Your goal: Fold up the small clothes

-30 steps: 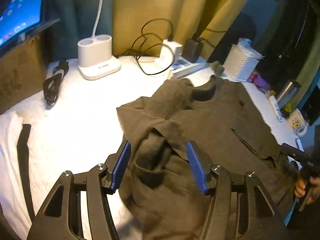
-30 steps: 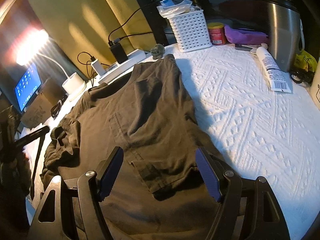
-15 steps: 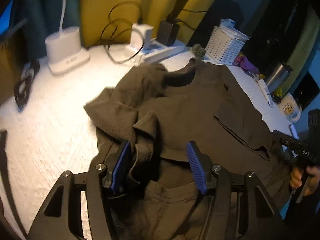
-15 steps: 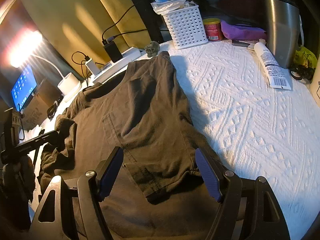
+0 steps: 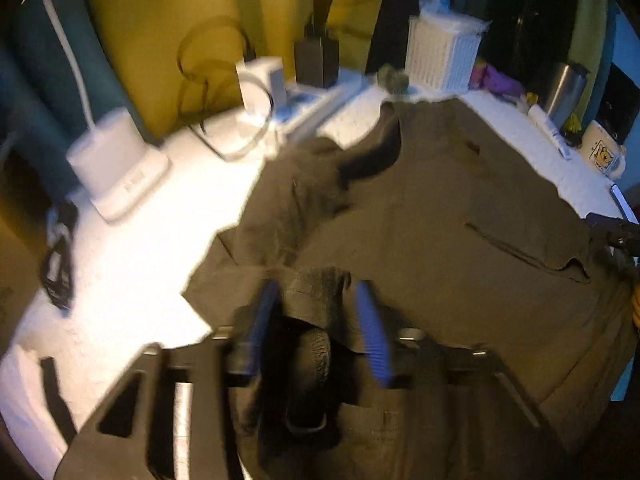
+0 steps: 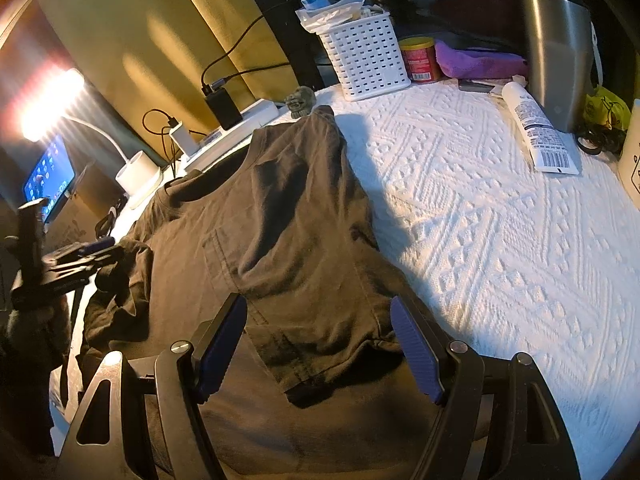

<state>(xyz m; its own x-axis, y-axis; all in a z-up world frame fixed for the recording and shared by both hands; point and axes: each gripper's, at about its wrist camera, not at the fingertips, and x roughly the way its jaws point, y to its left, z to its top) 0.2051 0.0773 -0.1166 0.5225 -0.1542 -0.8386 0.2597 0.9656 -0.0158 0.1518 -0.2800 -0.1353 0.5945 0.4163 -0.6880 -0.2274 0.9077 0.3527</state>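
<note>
Sleeve (image 5: 316, 296) of brown shirt (image 5: 440, 220) between closing left claw (image 5: 318, 316) pads.

White quilted bed cover (image 6: 500, 240): brown shirt (image 6: 280, 220) spread at centre; basket (image 6: 364, 60) at 12, tube (image 6: 536, 132) & steel flask (image 6: 556, 48) at 2, power strip (image 6: 236, 128) at 10.

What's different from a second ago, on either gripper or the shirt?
The left gripper has swung rightward over the brown T-shirt to its bunched sleeve, and its jaws have just been closing with that fold between them; blur hides whether the pads press it yet. The right gripper stays open over the shirt's other side. The shirt's body and the clutter behind look unchanged.
</note>
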